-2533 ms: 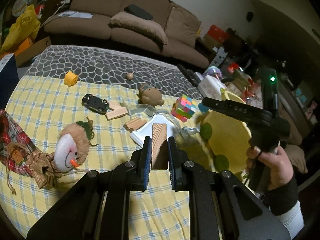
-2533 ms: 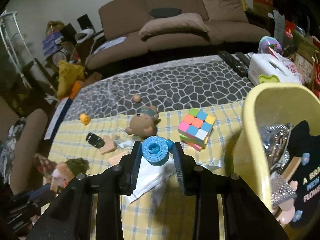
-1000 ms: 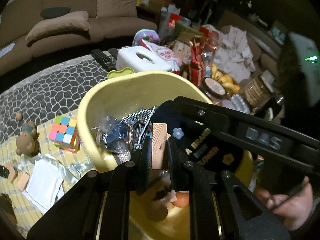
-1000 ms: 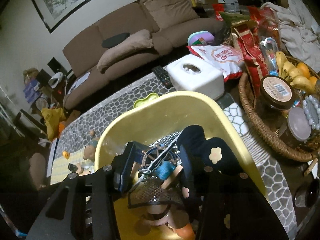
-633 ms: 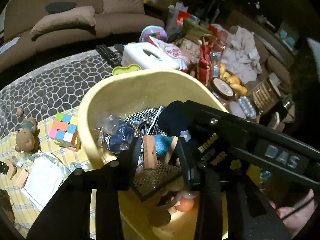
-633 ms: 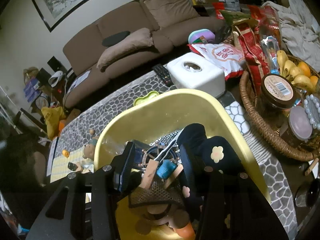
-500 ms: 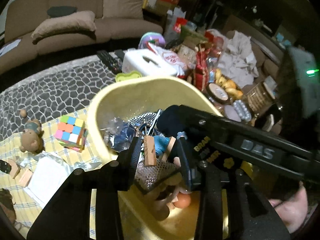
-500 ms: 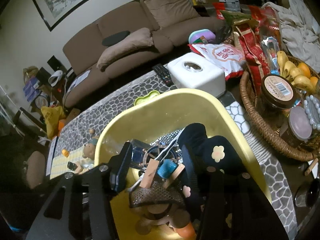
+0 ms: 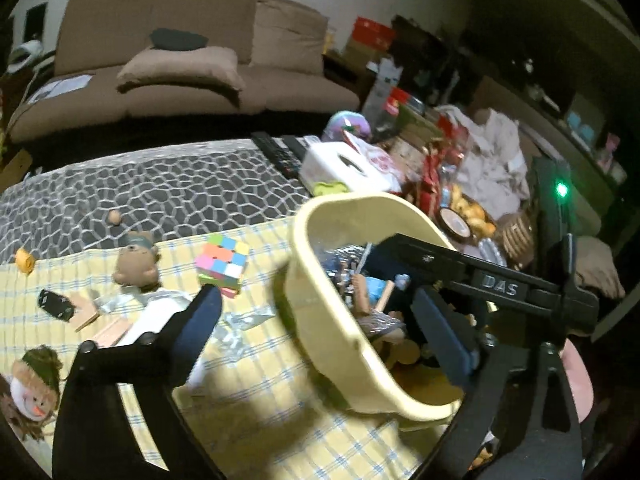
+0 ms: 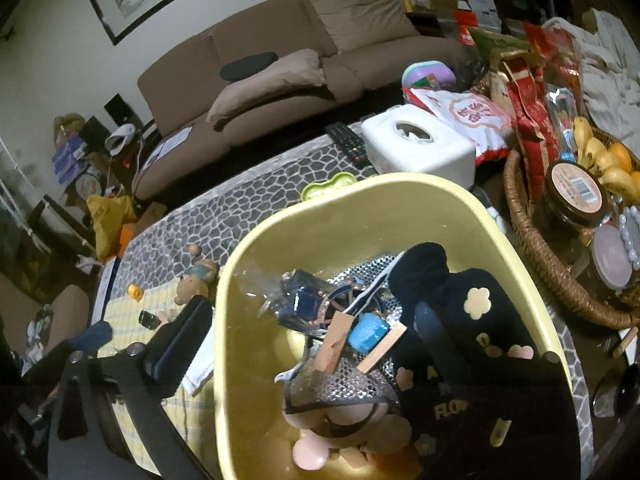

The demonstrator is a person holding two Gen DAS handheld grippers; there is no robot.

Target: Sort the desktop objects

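The yellow tub [image 10: 224, 320] holds a wooden block [image 10: 336, 340], a blue tape roll [image 10: 366, 334], a black flowered pouch [image 10: 472, 308] and other bits. My right gripper [image 10: 308, 336] hangs over the tub, its jaws opening wide, block and roll lying free below them. My left gripper [image 9: 320, 328] is at the tub's [image 9: 320, 280] near left wall, its jaws opening too, pressing on nothing. The block [image 9: 362, 292] shows inside. On the checked cloth lie a colour cube [image 9: 222, 264], a bear toy [image 9: 136, 264], a black toy car [image 9: 56, 304] and wooden pieces [image 9: 86, 312].
A snowman doll [image 9: 32, 388] lies at the cloth's near left, a small yellow roll [image 9: 25, 260] at its far left. Behind the tub stand a white tissue box [image 10: 416, 144] and remotes [image 9: 280, 152]. A wicker basket [image 10: 532, 248] with jars and fruit crowds the right.
Both grippers opened: the left let go of the wooden block, the right of the blue roll, and both now lie in the tub. The left gripper drew back leftward from over the tub.
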